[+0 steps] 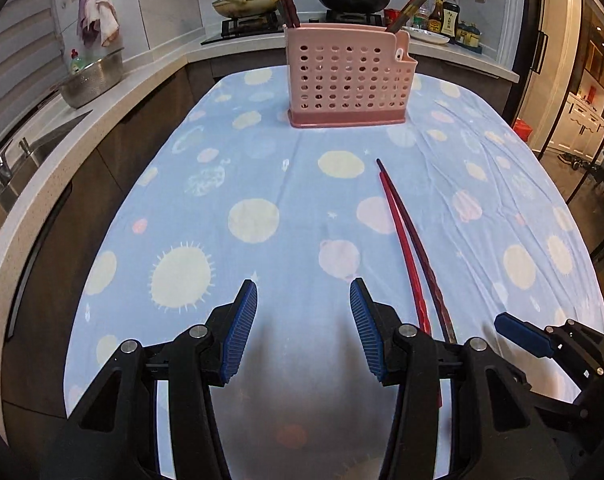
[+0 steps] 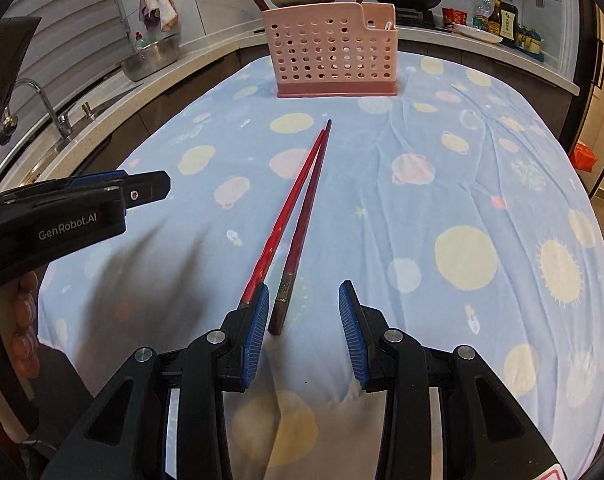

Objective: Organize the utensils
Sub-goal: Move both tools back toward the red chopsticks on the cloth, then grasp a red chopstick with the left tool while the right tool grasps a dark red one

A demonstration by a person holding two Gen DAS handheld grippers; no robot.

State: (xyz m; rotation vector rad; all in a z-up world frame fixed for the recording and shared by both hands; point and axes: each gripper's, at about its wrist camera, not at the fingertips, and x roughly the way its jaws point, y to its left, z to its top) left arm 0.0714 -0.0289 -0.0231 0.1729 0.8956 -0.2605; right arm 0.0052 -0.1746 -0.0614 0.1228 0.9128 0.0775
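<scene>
With jaws spread and empty, the right gripper (image 2: 304, 316) approached the dark chopstick (image 2: 306, 216) on the surface (image 2: 442, 200), requiring closure before transfer to the pink holder (image 2: 334, 56).

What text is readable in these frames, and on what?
"GenRobot.AI": on the side of the left gripper, seen from the right wrist camera.
Labels on the sauce bottles on the counter: too small to read.
Sticker at the bottom edge of the right wrist view: cut off, unreadable.

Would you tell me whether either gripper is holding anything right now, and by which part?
Nothing is held. Both the left gripper and right gripper are open, and the two red chopsticks lie loose on the tablecloth.
</scene>
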